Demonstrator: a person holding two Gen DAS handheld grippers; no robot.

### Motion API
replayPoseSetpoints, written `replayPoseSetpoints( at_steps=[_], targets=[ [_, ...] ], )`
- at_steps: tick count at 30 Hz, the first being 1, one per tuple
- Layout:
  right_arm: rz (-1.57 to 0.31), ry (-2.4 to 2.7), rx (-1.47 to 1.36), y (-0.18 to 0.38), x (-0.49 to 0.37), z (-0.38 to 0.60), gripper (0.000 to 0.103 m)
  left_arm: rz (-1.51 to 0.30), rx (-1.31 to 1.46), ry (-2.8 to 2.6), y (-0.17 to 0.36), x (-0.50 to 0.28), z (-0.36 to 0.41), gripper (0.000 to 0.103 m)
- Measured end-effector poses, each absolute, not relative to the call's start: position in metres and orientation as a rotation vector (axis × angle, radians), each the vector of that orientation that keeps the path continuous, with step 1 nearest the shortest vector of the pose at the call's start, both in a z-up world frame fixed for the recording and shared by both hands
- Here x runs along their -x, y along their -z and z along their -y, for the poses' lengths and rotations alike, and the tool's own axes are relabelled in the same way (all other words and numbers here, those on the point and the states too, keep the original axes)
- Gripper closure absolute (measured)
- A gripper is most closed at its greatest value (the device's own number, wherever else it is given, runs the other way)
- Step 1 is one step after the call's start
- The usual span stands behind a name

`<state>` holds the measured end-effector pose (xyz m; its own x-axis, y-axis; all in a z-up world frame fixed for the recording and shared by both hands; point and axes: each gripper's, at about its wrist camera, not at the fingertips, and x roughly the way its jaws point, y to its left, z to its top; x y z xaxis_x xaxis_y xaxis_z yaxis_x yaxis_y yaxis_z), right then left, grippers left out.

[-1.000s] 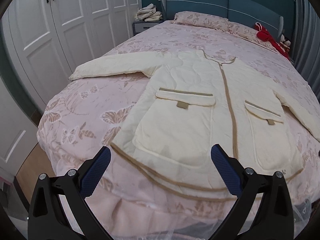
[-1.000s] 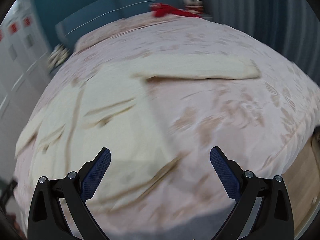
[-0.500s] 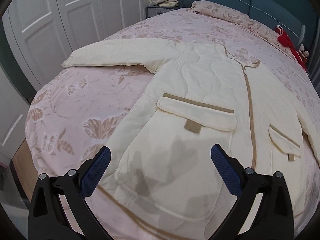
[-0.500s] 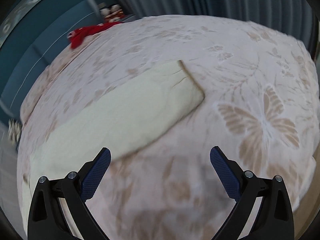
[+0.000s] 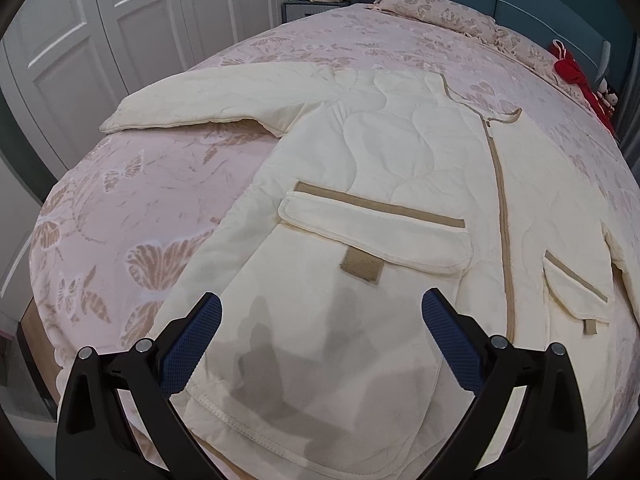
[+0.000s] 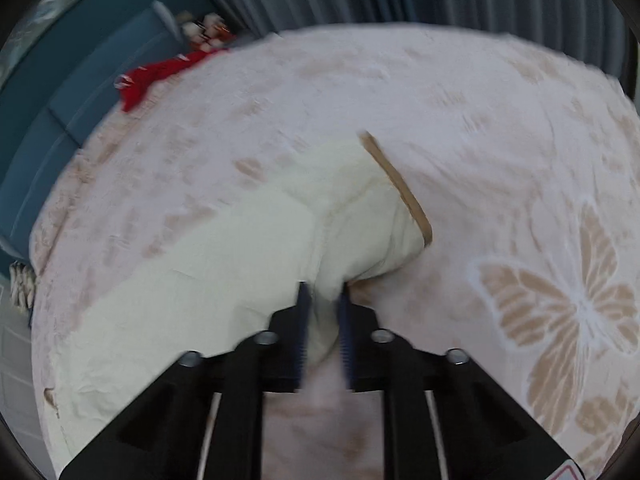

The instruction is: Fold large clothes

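Left tool (image 5: 320, 320): fingers spread wide, gripping nothing, above the lower front of the cream jacket (image 5: 400, 168), which lies flat, front up, on the pink bed (image 5: 132, 200). Right tool (image 6: 324, 320): closed, apparently pinching the jacket's sleeve (image 6: 360, 216) near the cuff; view blurred.

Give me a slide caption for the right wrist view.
Right hand-held gripper pinches the cream jacket's sleeve near its tan cuff on the butterfly bedspread.
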<state>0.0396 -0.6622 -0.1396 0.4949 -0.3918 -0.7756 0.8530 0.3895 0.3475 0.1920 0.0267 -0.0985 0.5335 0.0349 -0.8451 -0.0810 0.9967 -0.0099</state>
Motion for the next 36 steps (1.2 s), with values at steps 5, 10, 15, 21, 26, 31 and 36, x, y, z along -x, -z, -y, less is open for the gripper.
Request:
replayPoseSetpoints(
  at_steps=[5, 10, 15, 21, 26, 31, 36],
  targets=[
    [-0.542, 0.634, -0.666, 0.054, -0.097, 0.605, 0.097, -0.998, 0.081, -0.072, 0.098, -0.195, -0.036, 0.005],
    [-0.509, 0.283, -0.486, -0.022, -0.175, 0.488, 0.097, -0.983, 0.136, -0.089, 0.094, -0.198, -0.056, 0.005],
    [-0.562, -0.041, -0.384, -0.038, -0.248, 0.349, 0.098, -0.960, 0.178, -0.108, 0.088, -0.199, -0.082, 0.005],
    [-0.667, -0.271, -0.269, -0.010, -0.304, 0.206, 0.098, -0.944, 0.219, -0.139, 0.086, -0.200, -0.117, 0.005],
    [-0.809, -0.341, -0.187, 0.049, -0.317, 0.126, 0.098, -0.947, 0.250, -0.149, 0.092, -0.201, -0.139, 0.005],
    [-0.933, -0.329, -0.148, 0.104, -0.314, 0.093, 0.098, -0.943, 0.278, -0.143, 0.094, -0.204, -0.147, 0.005],
    [-1.001, -0.328, -0.121, 0.134, -0.313, 0.085, 0.094, -0.925, 0.319, -0.109, 0.091, -0.212, -0.146, 0.005]
  ],
)
